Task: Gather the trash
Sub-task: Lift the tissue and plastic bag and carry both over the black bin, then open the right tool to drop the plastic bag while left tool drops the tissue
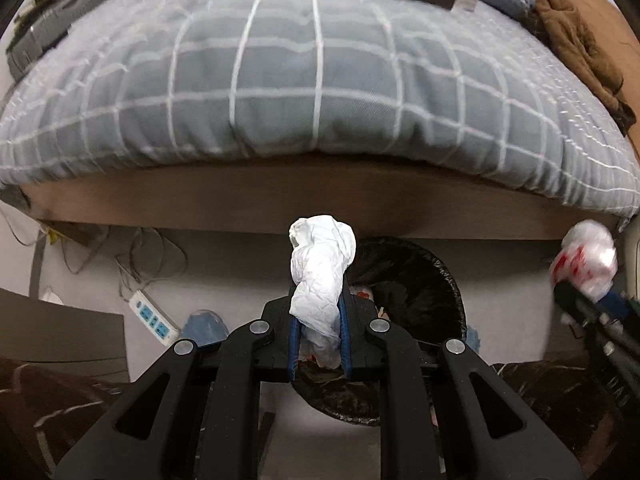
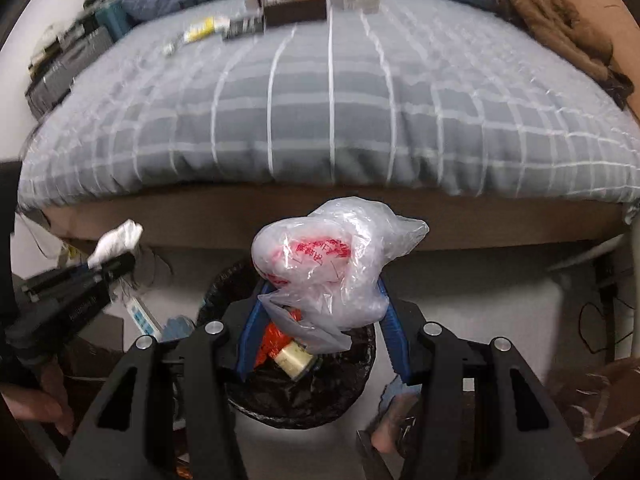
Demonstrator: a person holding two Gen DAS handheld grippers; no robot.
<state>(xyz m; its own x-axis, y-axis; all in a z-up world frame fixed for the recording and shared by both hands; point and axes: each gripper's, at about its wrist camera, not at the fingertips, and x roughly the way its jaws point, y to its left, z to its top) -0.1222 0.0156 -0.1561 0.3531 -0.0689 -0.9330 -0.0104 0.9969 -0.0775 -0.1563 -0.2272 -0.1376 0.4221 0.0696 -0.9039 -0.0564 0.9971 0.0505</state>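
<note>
**Trash held over the bin in both tools**

Trash is in both our tools. Our left tool (image 1: pixel 320 332) is closed tight on a crumpled white tissue (image 1: pixel 322 276), whose upper end sticks up past the blue fingers (image 1: pixel 295 344). Our right tool (image 2: pixel 320 320) is spread wider, its blue fingers (image 2: pixel 394 340) pressing either side of a bunched clear plastic bag (image 2: pixel 332 264) with red print. Both loads hang above the black-lined trash bin (image 2: pixel 296 396) on the floor, just near the bed's wooden frame (image 1: pixel 280 200). Inside the bin we see an orange wrapper (image 2: pixel 272 340) and a tape roll (image 2: pixel 294 360). A grey checked duvet (image 1: pixel 312 76) covers the bed beyond. A white power strip (image 1: pixel 154 316) lies on the floor to the left.
</note>
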